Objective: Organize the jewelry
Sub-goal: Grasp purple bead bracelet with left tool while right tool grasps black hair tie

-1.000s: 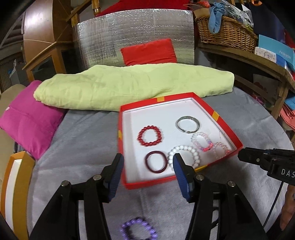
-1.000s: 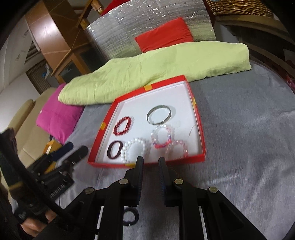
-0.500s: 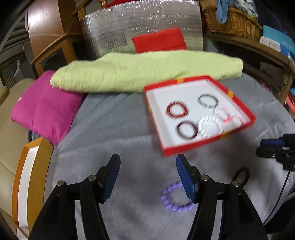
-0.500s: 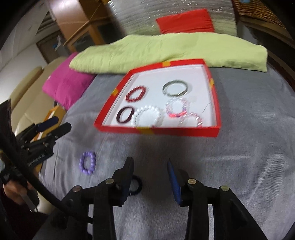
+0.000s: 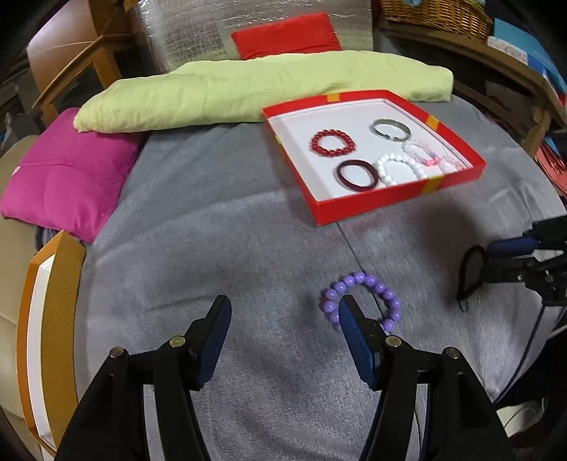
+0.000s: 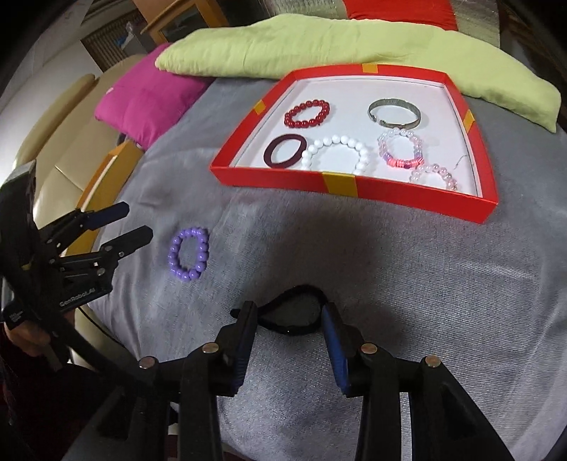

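The right gripper (image 6: 287,319) is spread wide just above the grey cloth (image 6: 407,283), its two fingers flanking a black cord loop (image 6: 290,314) that lies flat between them; whether either finger touches the loop cannot be told. The left gripper (image 5: 283,319) is also wide open and holds nothing, its right finger (image 5: 354,337) reaching over the near edge of a purple bead bracelet (image 5: 361,299) resting on the cloth. Farther back sits a shallow red box (image 6: 354,184) with a white floor and yellow tape patches on its rim. Inside it lie a red bead bracelet (image 6: 307,113), a silver bangle (image 6: 394,113), a dark maroon ring bracelet (image 6: 285,151), a white bead bracelet (image 6: 336,154) touching the maroon one, a pink and purple bead bracelet (image 6: 401,153), and a pale clear bead bracelet (image 6: 434,176) by the front wall. Behind the box a light green cushion (image 6: 319,46) stretches across the table, with a magenta pillow (image 6: 145,103) to its left and a red pad (image 5: 287,33) against a silver foil sheet (image 5: 191,32) beyond. A wicker basket (image 5: 436,14) sits on a shelf at the far right, and an orange frame (image 5: 46,319) stands at the table's left edge. Nothing lies between the loose bracelets and the box. The purple bracelet is made of round glossy beads in a closed oval; the black loop is thin and matte.
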